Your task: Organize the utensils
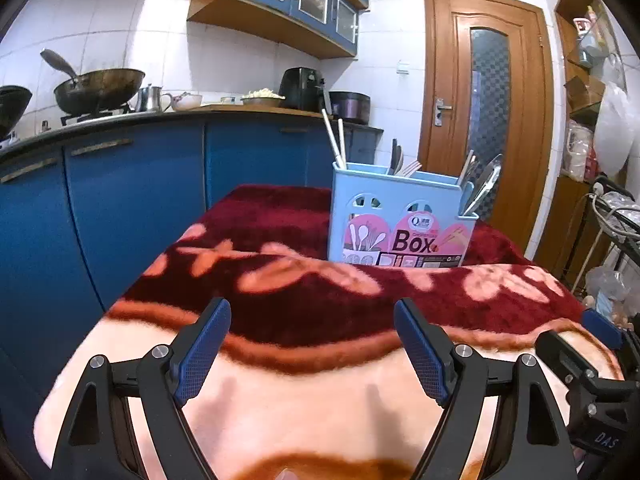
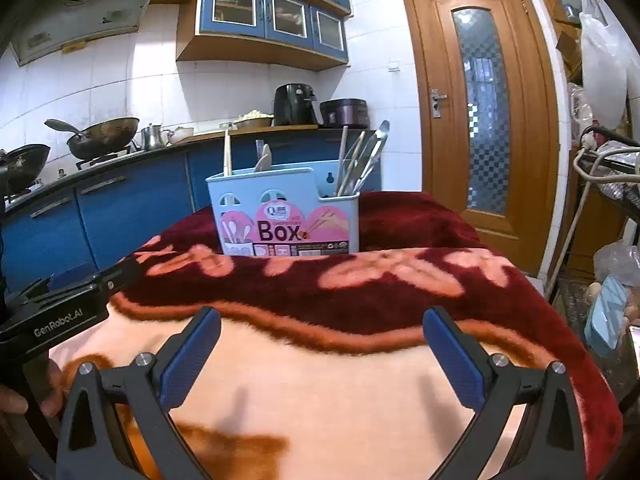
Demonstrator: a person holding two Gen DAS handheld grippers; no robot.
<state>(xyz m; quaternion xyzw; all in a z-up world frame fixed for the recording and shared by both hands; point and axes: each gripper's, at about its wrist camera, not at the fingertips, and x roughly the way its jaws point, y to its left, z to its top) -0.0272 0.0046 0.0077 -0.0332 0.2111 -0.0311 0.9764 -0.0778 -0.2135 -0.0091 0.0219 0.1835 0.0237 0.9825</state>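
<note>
The blue utensil box (image 2: pixel 286 216) stands upright on the blanket (image 2: pixel 360 380), straight ahead of the right gripper (image 2: pixel 322 354); the left gripper (image 1: pixel 312 346) sits left of it. Both grippers gape, empty.

- The right gripper (image 2: pixel 322 354) is hovering with fingers spread wide over the near, pale part of the blanket (image 2: pixel 320 392).
- A light blue utensil box (image 2: pixel 286 220) is standing farther back on the blanket's dark red part, holding chopsticks (image 2: pixel 227 154) at left and metal utensils (image 2: pixel 366 160) at right.
- The left gripper (image 2: pixel 60 300) is showing at the left edge.
</note>
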